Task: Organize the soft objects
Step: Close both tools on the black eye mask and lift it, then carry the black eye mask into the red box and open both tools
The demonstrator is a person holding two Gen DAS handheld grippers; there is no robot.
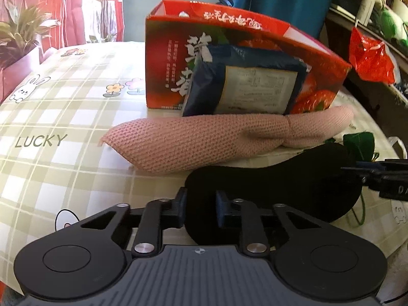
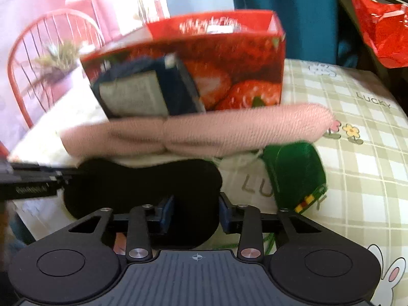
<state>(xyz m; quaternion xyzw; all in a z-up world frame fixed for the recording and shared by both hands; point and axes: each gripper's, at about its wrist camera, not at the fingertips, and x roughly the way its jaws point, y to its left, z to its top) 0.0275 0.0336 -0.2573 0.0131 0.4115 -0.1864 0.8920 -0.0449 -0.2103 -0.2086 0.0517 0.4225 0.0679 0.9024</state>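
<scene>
- one black eye mask (image 1: 275, 191) lies flat on the checked tablecloth (image 1: 63, 117), at the near edge of the pile; each gripper has one end of it.
- left gripper (image 1: 200, 207): its two fingers are drawn in on the mask's left lobe, the black fabric filling the gap between them — gripping it.
- right gripper (image 2: 195, 213): jaws likewise narrowed on the mask's right lobe, fabric between the pads; this view is blurred, but it reads as a grip.
- just behind the mask lies one pink knitted piece (image 1: 204, 140), pinched at the middle like a bow, stretched left to right across the way.
- farther back stands one red strawberry-printed box (image 1: 242, 58), open at the top, with one dark blue packet (image 1: 244, 86) with a pale label leaning against its near face, resting on the pink knit.
- one green pouch (image 2: 295, 173) with a small yellow-and-red trim lies to the right of the mask, close beside it; whether they touch i cannot tell.
- off the table: one potted plant (image 1: 20, 33) far left, one red plastic bag (image 1: 369, 56) far right, a red chair (image 2: 33, 58) — all well apart from the pile.
</scene>
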